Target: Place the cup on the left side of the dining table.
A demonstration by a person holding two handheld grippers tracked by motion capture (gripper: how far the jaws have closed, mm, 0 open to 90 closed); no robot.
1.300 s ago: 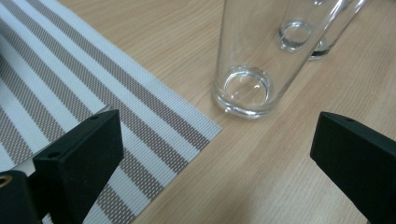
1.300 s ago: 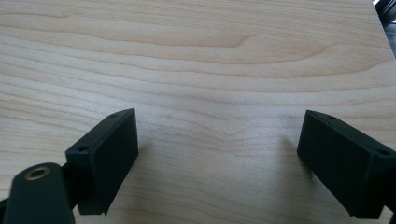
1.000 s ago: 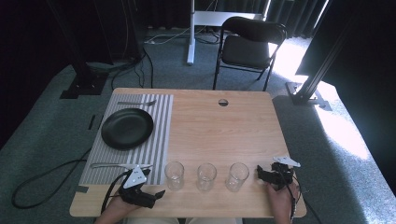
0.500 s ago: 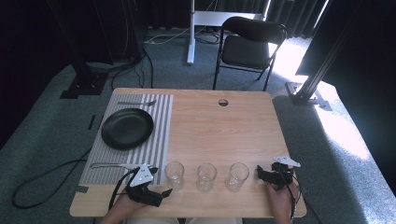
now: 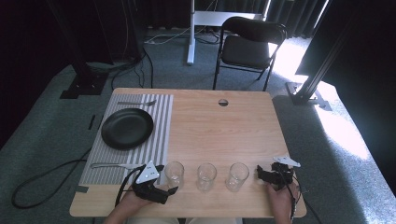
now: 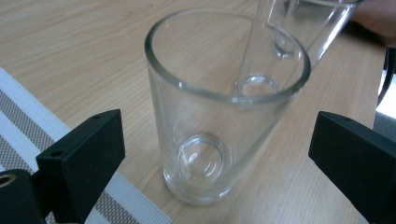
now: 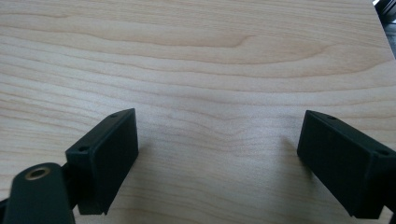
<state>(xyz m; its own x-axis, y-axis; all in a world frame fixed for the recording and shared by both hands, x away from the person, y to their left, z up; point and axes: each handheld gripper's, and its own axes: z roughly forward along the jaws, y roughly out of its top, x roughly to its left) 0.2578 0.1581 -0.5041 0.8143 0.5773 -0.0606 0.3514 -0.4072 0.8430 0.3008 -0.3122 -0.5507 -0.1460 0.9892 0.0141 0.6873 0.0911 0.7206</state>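
Observation:
Three clear empty glasses stand upright in a row near the table's front edge: the left glass (image 5: 174, 173), the middle glass (image 5: 206, 176) and the right glass (image 5: 237, 176). My left gripper (image 5: 172, 190) lies low at the front, just before the left glass, and is open. In the left gripper view the left glass (image 6: 205, 154) stands between the two black jaws of that gripper (image 6: 222, 135), with a gap on each side; the middle glass (image 6: 303, 28) shows behind it. My right gripper (image 5: 260, 173) rests right of the right glass, open over bare wood (image 7: 217, 140).
A black plate (image 5: 127, 128) sits on a striped placemat (image 5: 159, 121) at the left, with a fork (image 5: 135, 102) beyond it and another utensil (image 5: 109, 164) at its near side. A cable hole (image 5: 223, 102) lies at the table's far edge. A folding chair (image 5: 247, 46) stands beyond.
My left gripper has slid to the right, up to the left glass. The right gripper and the glasses have stayed put.

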